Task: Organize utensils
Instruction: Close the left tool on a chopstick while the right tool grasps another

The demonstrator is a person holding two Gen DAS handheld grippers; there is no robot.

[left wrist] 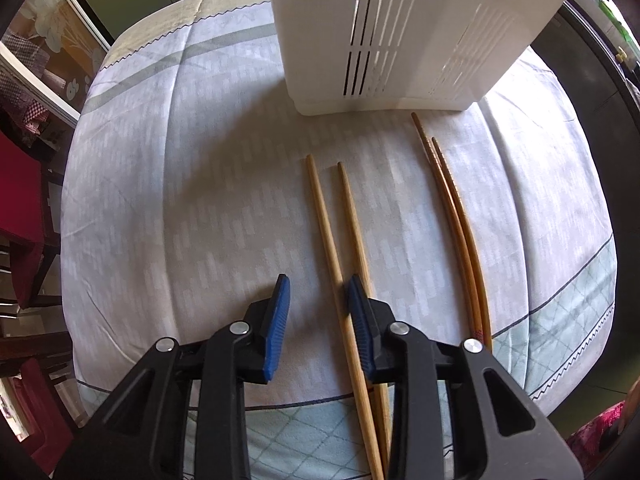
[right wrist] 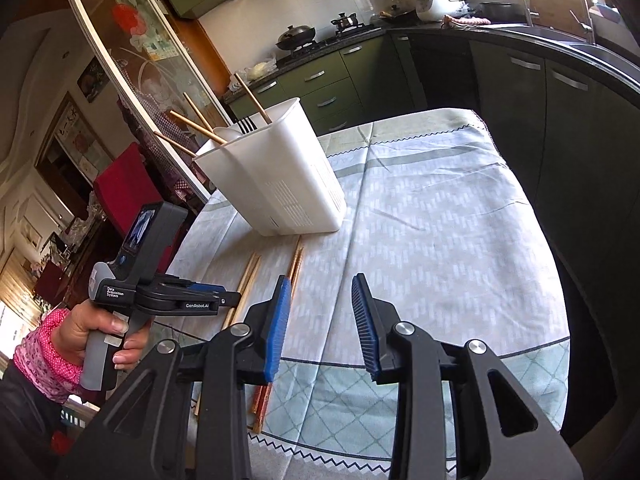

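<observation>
In the left wrist view two light wooden chopsticks (left wrist: 328, 220) lie side by side on the tablecloth (left wrist: 180, 180). My left gripper (left wrist: 319, 280) points down over them, open. One light stick runs between its jaws close to the right pad (left wrist: 360, 316); the other passes under that finger. A darker pair of chopsticks (left wrist: 452, 208) lies to the right. Behind them stands the white slotted utensil holder (left wrist: 380, 32). In the right wrist view the holder (right wrist: 280, 184) has several chopsticks and a fork (right wrist: 246, 124) in it. My right gripper (right wrist: 322, 280) hangs open over bare cloth, beside the dark chopsticks (right wrist: 297, 260).
A hand in a pink sleeve (right wrist: 44, 356) holds the left gripper (right wrist: 228, 300) at the table's left. Red chairs (left wrist: 20, 208) stand beyond the left edge. Green kitchen cabinets (right wrist: 340, 80) and a dark counter (right wrist: 520, 36) run behind and to the right of the table.
</observation>
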